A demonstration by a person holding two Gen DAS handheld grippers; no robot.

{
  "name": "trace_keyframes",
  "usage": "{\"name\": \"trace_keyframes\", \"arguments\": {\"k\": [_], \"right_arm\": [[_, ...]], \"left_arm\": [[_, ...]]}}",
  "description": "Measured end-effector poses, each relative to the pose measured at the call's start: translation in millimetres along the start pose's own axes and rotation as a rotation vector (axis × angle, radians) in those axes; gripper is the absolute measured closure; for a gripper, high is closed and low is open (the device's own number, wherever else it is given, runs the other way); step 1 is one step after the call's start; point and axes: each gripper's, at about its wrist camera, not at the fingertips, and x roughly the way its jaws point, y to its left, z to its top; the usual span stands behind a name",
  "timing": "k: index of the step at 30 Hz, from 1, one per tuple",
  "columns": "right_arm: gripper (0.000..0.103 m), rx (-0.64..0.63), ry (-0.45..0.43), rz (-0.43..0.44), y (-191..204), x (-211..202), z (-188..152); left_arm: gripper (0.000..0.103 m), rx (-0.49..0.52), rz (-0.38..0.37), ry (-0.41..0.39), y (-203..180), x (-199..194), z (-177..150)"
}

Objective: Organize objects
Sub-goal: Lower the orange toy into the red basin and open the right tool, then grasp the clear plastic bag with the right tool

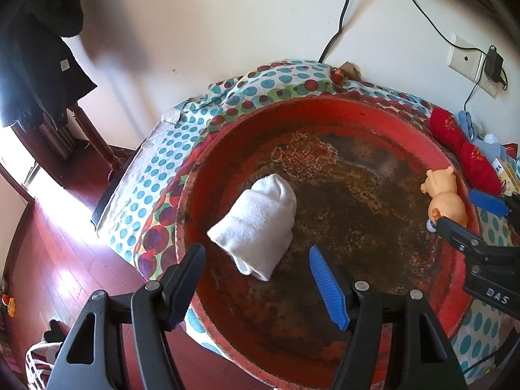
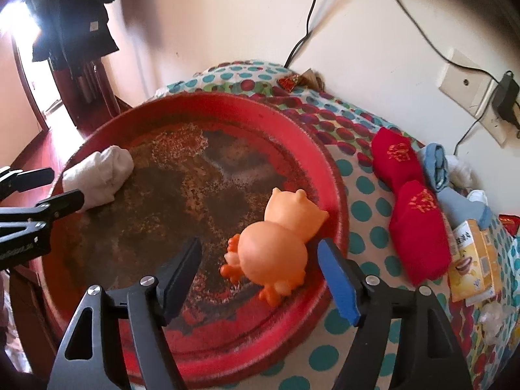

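A large worn red tray (image 1: 325, 104) (image 2: 201, 104) lies on a dotted cloth. A rolled white sock (image 1: 256, 224) (image 2: 100, 172) rests in its left part. My left gripper (image 1: 256, 276) is open, its fingers on either side of the sock's near end, just above the tray. An orange rubber pig toy (image 2: 279, 243) (image 1: 445, 195) lies at the tray's right rim. My right gripper (image 2: 260, 273) is open and straddles the toy without touching it. The right gripper also shows in the left wrist view (image 1: 464, 214).
Red socks (image 2: 412, 208) (image 1: 464, 149), blue and white cloths (image 2: 438, 169) and a yellow carton (image 2: 474, 260) lie on the dotted cloth (image 2: 367, 214) right of the tray. A wall socket with a charger (image 2: 503, 97) and cables are behind. Wooden floor (image 1: 65, 260) lies left.
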Motion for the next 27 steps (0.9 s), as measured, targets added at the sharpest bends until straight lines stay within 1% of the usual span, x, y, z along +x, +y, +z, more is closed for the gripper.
{"name": "trace_keyframes", "arguments": {"k": [6,11,15,21,23,25,27], "right_arm": [[0.03,0.042,-0.032,0.002,-13.7,-25.7,-15.3],[0.029,0.092,-0.048,-0.024,-38.6,-49.6,-36.1],[0.027,0.155,-0.057,-0.084,-74.8,-69.6,-60.5],[0.026,0.289,-0.042,-0.2,-151.8,-93.9,-110.5],[0.026,0.336,-0.034,-0.219,-173.4,-97.6,-124.9],[0.026,0.375,-0.035,-0.258,-195.7,-100.9,-141.0],[0.027,0.411,-0.037,-0.267,-214.4,-102.7,-152.1]], "left_arm": [[0.034,0.004,-0.002,-0.008,-3.2,-8.0,1.9],[0.034,0.01,0.003,-0.001,-7.3,-8.6,1.5],[0.034,0.02,0.001,0.003,-12.9,-11.0,0.6],[0.034,0.051,-0.01,-0.017,-24.5,-20.2,0.0],[0.034,0.072,-0.011,-0.025,-29.5,-23.1,-0.1],[0.034,0.091,-0.013,-0.035,-35.1,-27.1,0.3],[0.034,0.108,-0.012,-0.043,-40.0,-30.7,0.4]]}}
